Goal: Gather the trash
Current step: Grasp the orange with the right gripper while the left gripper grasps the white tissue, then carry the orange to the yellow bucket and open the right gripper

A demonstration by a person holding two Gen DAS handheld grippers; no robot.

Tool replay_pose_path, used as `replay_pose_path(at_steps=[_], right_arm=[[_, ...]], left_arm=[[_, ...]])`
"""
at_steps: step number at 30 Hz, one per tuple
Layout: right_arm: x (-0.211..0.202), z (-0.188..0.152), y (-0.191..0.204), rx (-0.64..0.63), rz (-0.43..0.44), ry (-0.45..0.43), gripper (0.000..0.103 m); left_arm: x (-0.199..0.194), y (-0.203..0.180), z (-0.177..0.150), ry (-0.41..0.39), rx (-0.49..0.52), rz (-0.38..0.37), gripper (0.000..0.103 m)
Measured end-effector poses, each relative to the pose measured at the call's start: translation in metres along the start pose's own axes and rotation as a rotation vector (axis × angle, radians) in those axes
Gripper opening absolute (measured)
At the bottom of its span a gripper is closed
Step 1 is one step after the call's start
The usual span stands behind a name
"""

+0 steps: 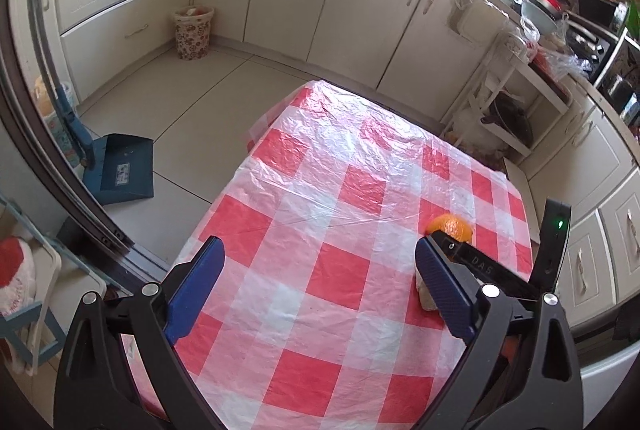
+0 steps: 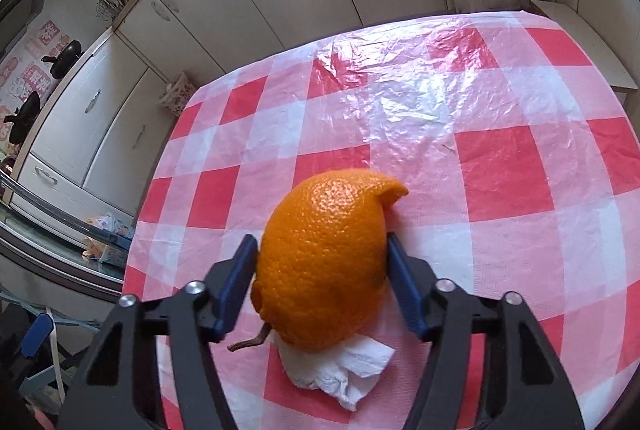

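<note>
Still early in the collecting, by the look of it. Right gripper [image 2: 322, 250] down over the orange peel [image 2: 326, 262], jaws about half open and flanking it on both sides, blue pads [image 2: 240, 278] touching or all but touching the rind; firm grip or not, cannot tell. Peel resting on the checked bench [image 2: 500, 158], lying partly over a crumpled white tissue [image 2: 344, 370], a small brown stem [image 2: 250, 342] poking out just beside. Left gripper [image 1: 320, 270] hovering over bare cloth, jaws spread nearly as wide as possible, nothing between them. Nothing lifted clear so far. Left to do, probably: peel, tissue and stem all to be carried off, likely to the patterned bin [image 1: 192, 30] on the floor by the cabinets, well apart from the bench.
</note>
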State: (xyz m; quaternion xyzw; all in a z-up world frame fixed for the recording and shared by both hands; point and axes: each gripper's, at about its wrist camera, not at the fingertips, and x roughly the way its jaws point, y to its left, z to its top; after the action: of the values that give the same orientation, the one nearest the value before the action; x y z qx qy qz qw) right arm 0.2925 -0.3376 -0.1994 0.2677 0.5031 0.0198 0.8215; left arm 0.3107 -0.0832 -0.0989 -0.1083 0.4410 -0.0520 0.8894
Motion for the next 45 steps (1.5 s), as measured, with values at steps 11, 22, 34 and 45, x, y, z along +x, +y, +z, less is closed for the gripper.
replay_pose_path(at_steps=[11,22,34,45], right_arm=[[-0.064,0.014,-0.038,0.15,0.296,-0.105,0.039],[-0.1,0.011,-0.073,0.152,0.292,-0.128,0.043],[-0.119,0.004,-0.077,0.099,0.283,-0.141,0.044],[-0.126,-0.026,-0.059,-0.081,0.131,-0.16,0.044]], left_arm=[[0.051,-0.077,-0.029,0.153,0.279,-0.037,0.092],[0.1,-0.134,-0.062,0.233,0.379,-0.039,0.092],[0.1,-0.134,-0.071,0.221,0.384,-0.091,0.021],[0.041,-0.119,-0.059,0.044,0.404,-0.114,0.02]])
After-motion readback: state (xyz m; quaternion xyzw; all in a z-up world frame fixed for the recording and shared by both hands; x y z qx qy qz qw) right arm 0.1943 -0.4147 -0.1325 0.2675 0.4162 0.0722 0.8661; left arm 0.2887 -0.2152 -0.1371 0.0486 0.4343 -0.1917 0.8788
